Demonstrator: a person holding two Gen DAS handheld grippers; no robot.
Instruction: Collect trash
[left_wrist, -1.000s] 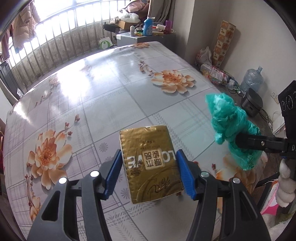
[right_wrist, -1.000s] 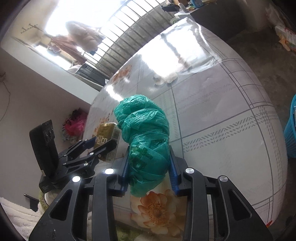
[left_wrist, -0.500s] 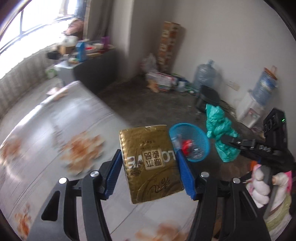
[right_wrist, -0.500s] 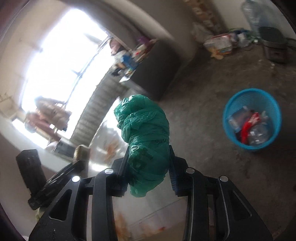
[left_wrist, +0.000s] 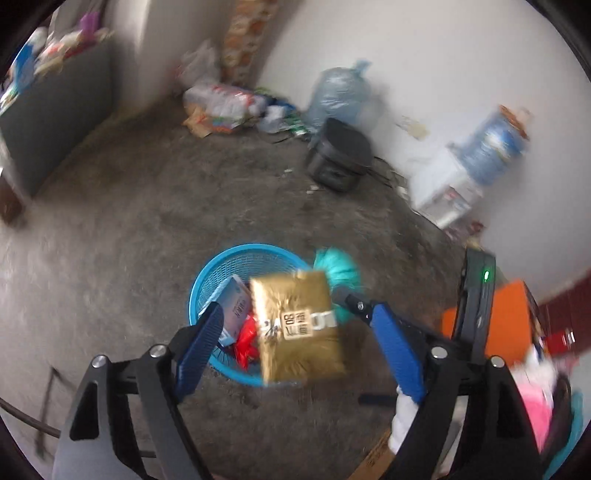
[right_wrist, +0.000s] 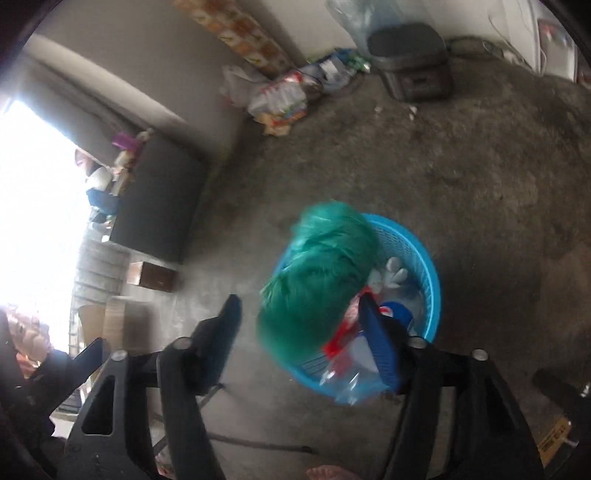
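A blue mesh waste basket (left_wrist: 207, 280) stands on the concrete floor; it also shows in the right wrist view (right_wrist: 424, 258), holding bottles and wrappers. My left gripper (left_wrist: 295, 347) is open over it. The gold packet (left_wrist: 299, 325) is free between its jaws, blurred, above the basket. My right gripper (right_wrist: 299, 332) is open too. The green plastic bag (right_wrist: 317, 280) is loose between its jaws, blurred, over the basket's left rim. The bag's tip (left_wrist: 336, 266) shows behind the packet in the left wrist view.
A black appliance (left_wrist: 340, 155) sits on the floor by the far wall, with a water jug (left_wrist: 340, 96) and a heap of bags (left_wrist: 221, 103) beside it. A grey cabinet (right_wrist: 159, 199) stands at the left. Bare concrete floor surrounds the basket.
Both grippers swung from the table down over the blue basket. Both jaws opened, and the gold packet and green bag came loose and are dropping toward the basket.
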